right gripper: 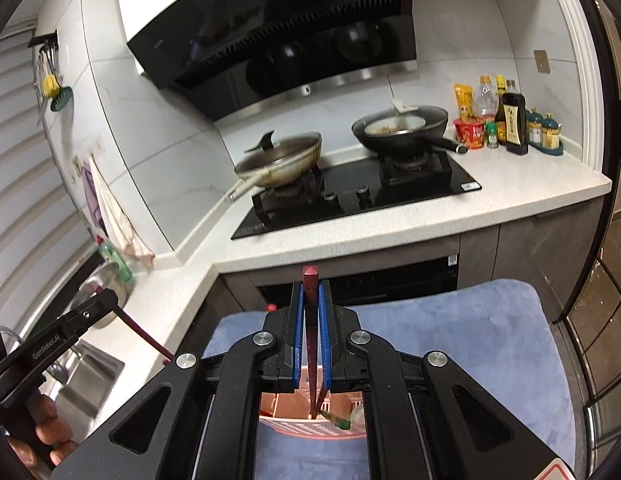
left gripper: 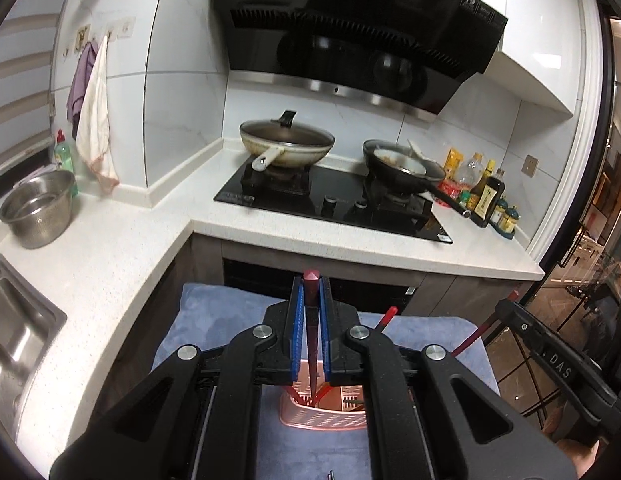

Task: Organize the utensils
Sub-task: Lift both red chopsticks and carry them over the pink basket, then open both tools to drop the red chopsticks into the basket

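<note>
Dark red and square-ended, a lacquered chopstick (left gripper: 311, 312) is standing clamped between the blue pads of our left gripper (left gripper: 310, 320), its thin end reaching down into the pink slotted plastic utensil basket (left gripper: 322, 414) below. We are gripping a second dark red chopstick (right gripper: 310, 320) the same way in our right gripper (right gripper: 310, 320), jaws clenched on it, its point dipping into the same basket (right gripper: 310, 428), where something green (right gripper: 338, 420) is also lying. That basket is sitting on a blue-grey plush cloth (left gripper: 214, 320) spread over a surface in front of the white speckled stone counter (left gripper: 110, 256). Behind, on the black glass hob (left gripper: 334, 200), a lidded pale pan (left gripper: 286, 144) and a black frying pan (left gripper: 402, 168) are resting near a cluster of sauce bottles (left gripper: 482, 188). Well to the left, a steel colander bowl (left gripper: 38, 208) is standing beside the steel sink (left gripper: 18, 332).
</note>
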A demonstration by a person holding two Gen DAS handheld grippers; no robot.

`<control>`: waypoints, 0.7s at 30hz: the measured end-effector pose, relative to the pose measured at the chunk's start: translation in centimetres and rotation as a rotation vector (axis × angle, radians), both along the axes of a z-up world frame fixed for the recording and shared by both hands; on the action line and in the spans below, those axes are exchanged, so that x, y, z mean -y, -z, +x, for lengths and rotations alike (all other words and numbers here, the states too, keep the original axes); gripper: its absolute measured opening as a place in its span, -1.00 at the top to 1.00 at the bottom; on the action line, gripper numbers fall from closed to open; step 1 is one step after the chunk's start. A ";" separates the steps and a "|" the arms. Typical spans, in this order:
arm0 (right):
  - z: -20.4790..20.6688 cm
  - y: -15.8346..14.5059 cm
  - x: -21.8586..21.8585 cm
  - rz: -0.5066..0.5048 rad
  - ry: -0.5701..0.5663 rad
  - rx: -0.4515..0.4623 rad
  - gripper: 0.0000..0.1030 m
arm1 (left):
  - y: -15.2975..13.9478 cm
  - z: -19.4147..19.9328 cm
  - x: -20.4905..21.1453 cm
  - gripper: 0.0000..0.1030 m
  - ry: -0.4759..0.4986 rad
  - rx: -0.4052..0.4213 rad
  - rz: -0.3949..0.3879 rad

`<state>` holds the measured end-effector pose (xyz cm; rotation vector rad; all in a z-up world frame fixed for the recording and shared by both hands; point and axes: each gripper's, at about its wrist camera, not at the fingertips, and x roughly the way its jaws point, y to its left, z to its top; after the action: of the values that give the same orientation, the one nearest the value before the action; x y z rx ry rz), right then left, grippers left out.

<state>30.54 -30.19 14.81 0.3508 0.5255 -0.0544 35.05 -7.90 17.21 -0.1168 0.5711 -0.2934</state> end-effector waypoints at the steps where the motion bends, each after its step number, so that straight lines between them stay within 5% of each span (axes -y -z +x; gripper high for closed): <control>1: 0.1 0.3 -0.1 0.000 -0.002 -0.007 0.87 | 0.2 0.1 0.0 0.86 0.002 -0.003 0.001; 7: 0.5 1.1 -0.4 0.009 -0.017 -0.036 0.75 | 1.0 0.3 -0.1 0.84 -0.001 -0.025 -0.013; 13: -0.3 0.6 -0.3 0.007 -0.008 -0.026 0.64 | 1.0 -0.3 -0.6 0.24 -0.033 -0.018 -0.014; 21: -2.6 0.4 -0.7 -0.003 -0.011 -0.021 0.58 | 0.8 -2.2 -1.4 0.17 -0.036 -0.018 -0.010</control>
<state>27.97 -29.49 14.43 0.3447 0.5481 -0.0482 32.86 -6.51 16.46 -0.1394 0.5845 -0.2606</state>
